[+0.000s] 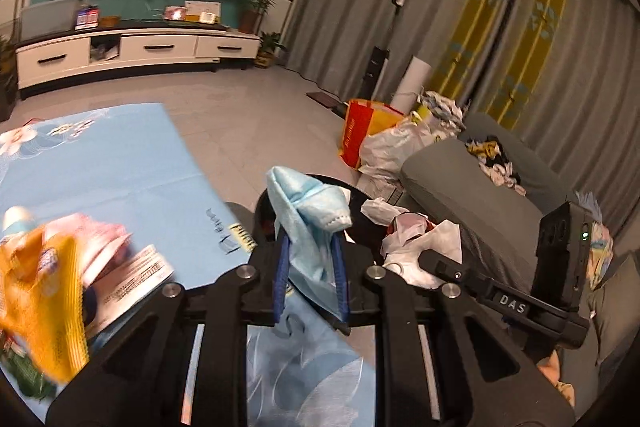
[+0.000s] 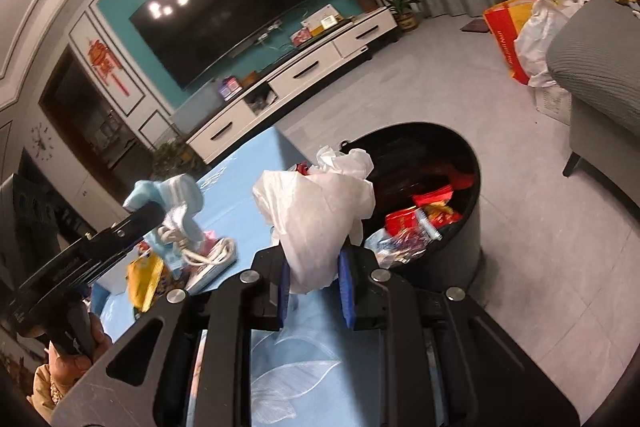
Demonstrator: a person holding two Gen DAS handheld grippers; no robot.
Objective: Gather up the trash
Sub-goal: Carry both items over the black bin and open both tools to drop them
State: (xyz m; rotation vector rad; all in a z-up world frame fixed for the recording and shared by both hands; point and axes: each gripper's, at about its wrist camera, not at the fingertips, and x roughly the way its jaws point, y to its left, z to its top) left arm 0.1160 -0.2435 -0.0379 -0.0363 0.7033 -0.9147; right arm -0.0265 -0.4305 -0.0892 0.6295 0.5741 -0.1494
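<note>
In the left wrist view, yellow and pink packets (image 1: 52, 291) are seen blurred at nine o'clock on the blue-covered desk (image 1: 120, 163). The left tongs (image 1: 310, 279) are clenched on a crumpled pale blue face mask (image 1: 308, 223), which is pinched between the blue pads (image 1: 280, 283) and stands up above them toward twelve o'clock. Just past the mask, at one o'clock, part of the rim of the black bin (image 1: 352, 187) is seen, largely hidden by the mask and by white crumpled plastic. At three o'clock the other tool's black body is seen, and behind it a grey sofa (image 1: 460, 179) strewn with clothes.

In the right wrist view, the left tool with the mask is seen at nine o'clock, gripped by a hand (image 2: 72, 355); below it a white power strip (image 2: 212, 259) and a yellow packet (image 2: 144, 279) lie on the desk. The right tongs (image 2: 316, 283) are clenched on a white plastic bag (image 2: 320, 207), which bulges upward between the pads (image 2: 346, 283). The bin (image 2: 460, 251) stands on the floor at one to two o'clock, just beside the desk edge and near the bag, with red and clear wrappers (image 2: 420, 215) inside. The bag partly covers the bin's near left rim.
</note>
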